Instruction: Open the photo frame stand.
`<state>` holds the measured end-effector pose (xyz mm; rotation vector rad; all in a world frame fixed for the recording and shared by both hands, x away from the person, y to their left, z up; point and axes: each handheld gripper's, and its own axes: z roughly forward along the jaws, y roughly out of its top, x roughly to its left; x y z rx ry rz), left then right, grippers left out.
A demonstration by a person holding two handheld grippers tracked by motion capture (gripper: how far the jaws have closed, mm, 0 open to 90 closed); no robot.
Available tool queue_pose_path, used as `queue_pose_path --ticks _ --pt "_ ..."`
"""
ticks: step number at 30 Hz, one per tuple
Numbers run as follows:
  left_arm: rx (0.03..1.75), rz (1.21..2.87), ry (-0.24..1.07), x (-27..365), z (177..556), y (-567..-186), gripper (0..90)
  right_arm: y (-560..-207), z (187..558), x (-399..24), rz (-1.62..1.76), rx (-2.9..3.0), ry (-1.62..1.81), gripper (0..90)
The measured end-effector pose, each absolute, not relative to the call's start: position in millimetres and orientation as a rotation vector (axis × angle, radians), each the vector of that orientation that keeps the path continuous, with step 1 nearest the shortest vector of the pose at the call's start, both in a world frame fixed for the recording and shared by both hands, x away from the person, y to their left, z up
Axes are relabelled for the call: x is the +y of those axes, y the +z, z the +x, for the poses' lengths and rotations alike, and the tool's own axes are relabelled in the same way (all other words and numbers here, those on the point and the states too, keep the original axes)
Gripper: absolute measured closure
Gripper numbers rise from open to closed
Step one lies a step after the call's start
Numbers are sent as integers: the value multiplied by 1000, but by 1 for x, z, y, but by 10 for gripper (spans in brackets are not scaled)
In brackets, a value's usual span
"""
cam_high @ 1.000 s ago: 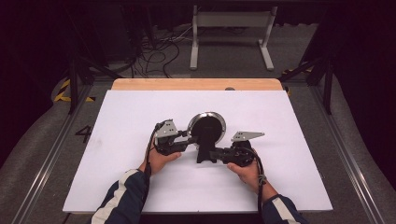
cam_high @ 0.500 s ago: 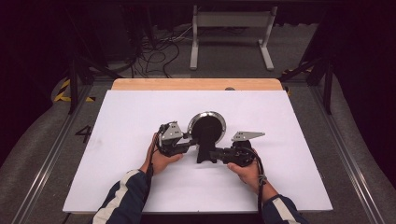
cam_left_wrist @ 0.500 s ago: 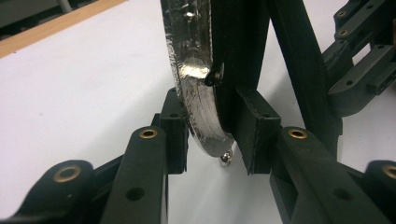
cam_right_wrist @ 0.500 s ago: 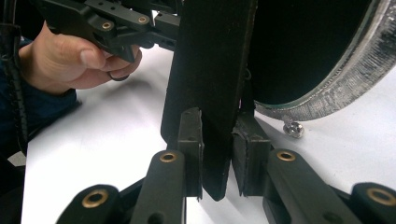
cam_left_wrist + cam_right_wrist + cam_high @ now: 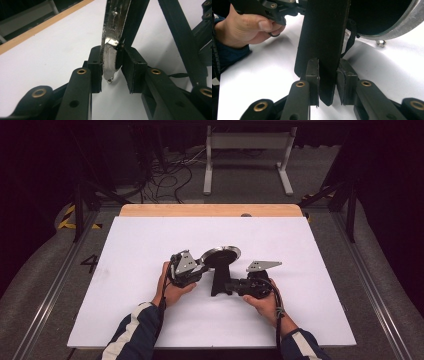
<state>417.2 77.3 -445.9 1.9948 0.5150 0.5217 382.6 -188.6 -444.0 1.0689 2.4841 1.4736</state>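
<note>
From above, a round mirror on a black stand (image 5: pixel 220 265) sits in the middle of the white table (image 5: pixel 125 320), between both grippers. The left gripper (image 5: pixel 113 72), whose jaws have just been closing, pinches the shiny rim. The right gripper (image 5: pixel 328 81) squeezes the flat black foot.
</note>
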Motion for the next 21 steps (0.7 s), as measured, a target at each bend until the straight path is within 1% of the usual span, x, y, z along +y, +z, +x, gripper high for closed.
queue_pose_path --ticks 9,21 --pt "502 2001 597 73 420 -448 692 -445 384 -187 1083 2480 1452 743" --pt "507 2000 613 70 426 -452 684 -447 384 -185 1078 2461 1390 749"
